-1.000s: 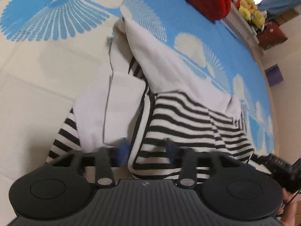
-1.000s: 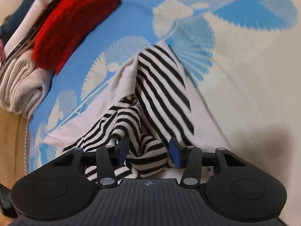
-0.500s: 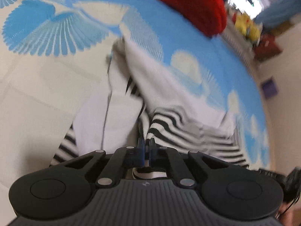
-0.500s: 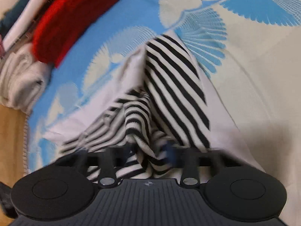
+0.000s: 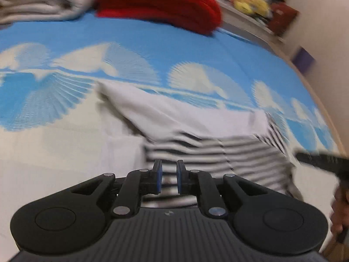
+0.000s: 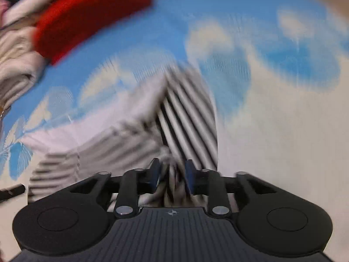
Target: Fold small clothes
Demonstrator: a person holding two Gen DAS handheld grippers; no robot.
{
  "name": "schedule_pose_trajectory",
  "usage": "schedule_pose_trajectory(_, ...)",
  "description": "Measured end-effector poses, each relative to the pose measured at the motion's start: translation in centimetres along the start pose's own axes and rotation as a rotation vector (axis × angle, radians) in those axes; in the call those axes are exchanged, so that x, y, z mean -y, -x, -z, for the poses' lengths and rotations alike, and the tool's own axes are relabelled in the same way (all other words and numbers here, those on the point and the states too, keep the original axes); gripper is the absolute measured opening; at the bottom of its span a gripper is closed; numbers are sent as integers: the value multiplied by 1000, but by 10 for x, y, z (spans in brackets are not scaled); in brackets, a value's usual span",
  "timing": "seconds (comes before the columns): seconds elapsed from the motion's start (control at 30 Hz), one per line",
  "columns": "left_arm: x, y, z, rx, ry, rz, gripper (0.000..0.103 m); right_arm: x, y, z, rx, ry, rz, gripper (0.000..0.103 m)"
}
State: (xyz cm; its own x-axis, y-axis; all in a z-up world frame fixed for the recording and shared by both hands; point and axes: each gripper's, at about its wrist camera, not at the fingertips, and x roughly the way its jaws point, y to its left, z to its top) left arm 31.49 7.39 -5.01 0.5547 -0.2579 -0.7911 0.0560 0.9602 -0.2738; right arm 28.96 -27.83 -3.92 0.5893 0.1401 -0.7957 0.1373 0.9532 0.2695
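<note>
- Blue bedspread (image 5: pixel 196 50) with a cream fan pattern covers a bed and carries everything in view; both views are blurred.
- A striped garment (image 5: pixel 218 152), black-and-white bands with plain white panels, lies spread on the bedspread near its middle, just ahead of both grippers.
- The left gripper (image 5: pixel 167 180) sits low over the striped part, its blue-padded fingers (image 5: pixel 157 178) close together with a narrow gap; striped cloth shows in that gap, but whether it is pinched cannot be told.
- The right gripper (image 6: pixel 171 176) has bunched striped fabric between its fingers (image 6: pixel 155 174), closed on the cloth, which rises in a ridge away from it.
- A folded red knit (image 5: pixel 159 2) lies at the far edge of the bed, touching a stack of folded cream cloth (image 5: pixel 41 0) beside it.
- Yellow soft toys (image 5: pixel 250 5) sit on a ledge beyond the bed, well apart from the garment.
</note>
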Motion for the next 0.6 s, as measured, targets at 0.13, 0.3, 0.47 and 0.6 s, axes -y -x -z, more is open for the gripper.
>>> schedule_pose_trajectory(0.13, -16, -37, 23, -193, 46, -71, 12, -3, -8, 5, -27, -28, -180, 35)
schedule_pose_trajectory(0.3, -15, -22, 26, -103, 27, -48, 11, 14, -45, 24, -172, -60, -81, 31)
schedule_pose_trajectory(0.47, -26, -7, 32, -170, 73, -97, 9, 15, -33, 32, -183, 19, -18, 33)
schedule_pose_trajectory(0.6, -7, 81, 20, 4, 12, -40, 14, 21, 51, 22, -23, 4, -59, 33)
